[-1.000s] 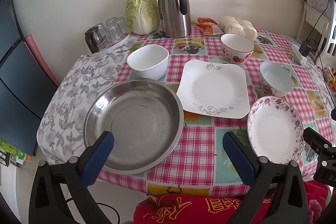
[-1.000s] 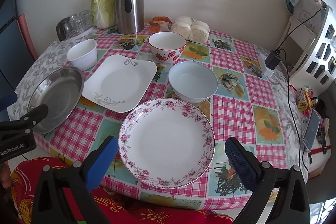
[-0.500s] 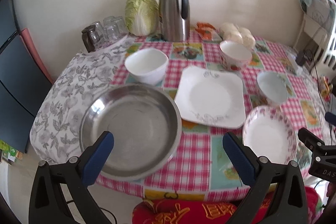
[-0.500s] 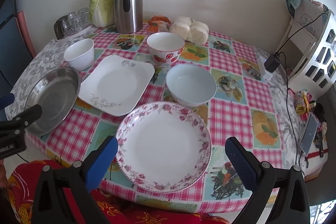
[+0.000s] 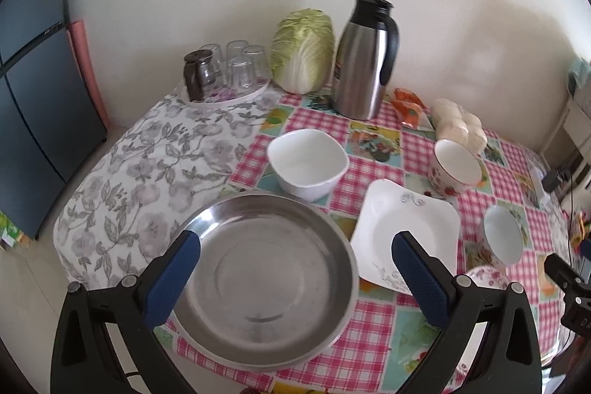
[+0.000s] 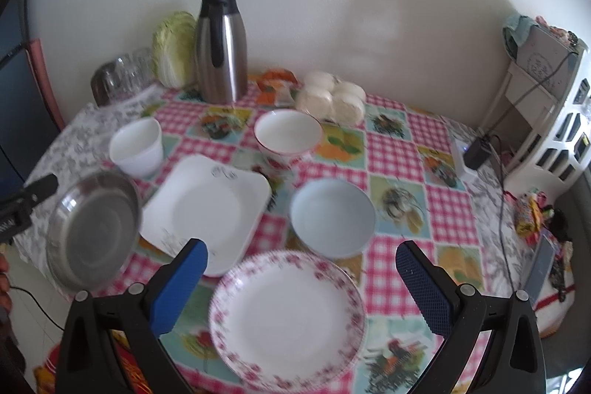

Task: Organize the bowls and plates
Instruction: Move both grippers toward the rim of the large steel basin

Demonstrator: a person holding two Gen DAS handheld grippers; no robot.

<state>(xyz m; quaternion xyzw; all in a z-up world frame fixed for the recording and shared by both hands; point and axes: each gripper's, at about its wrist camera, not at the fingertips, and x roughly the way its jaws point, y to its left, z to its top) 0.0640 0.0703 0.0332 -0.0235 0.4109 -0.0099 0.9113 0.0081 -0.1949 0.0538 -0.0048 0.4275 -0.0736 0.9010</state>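
Note:
My left gripper (image 5: 295,246) is open, its blue pads on either side of a large steel basin (image 5: 264,279) at the table's near left. My right gripper (image 6: 301,253) is open above a floral-rimmed round plate (image 6: 288,316). A square white plate (image 6: 207,205) lies between basin and a pale blue bowl (image 6: 332,216). Behind stand a square white bowl (image 5: 308,165) and a strawberry-patterned bowl (image 6: 288,135). The basin also shows in the right wrist view (image 6: 92,228).
At the back stand a steel thermos jug (image 5: 364,58), a cabbage (image 5: 303,52), a tray of glasses (image 5: 225,67), steamed buns (image 6: 332,100) and an orange packet (image 6: 275,84). A white shelf with cables (image 6: 546,106) stands right of the table.
Both grippers have moved forward over the table. The left one has closed in on the steel basin; the right one has come nearer the floral plate. Nothing on the table has moved.

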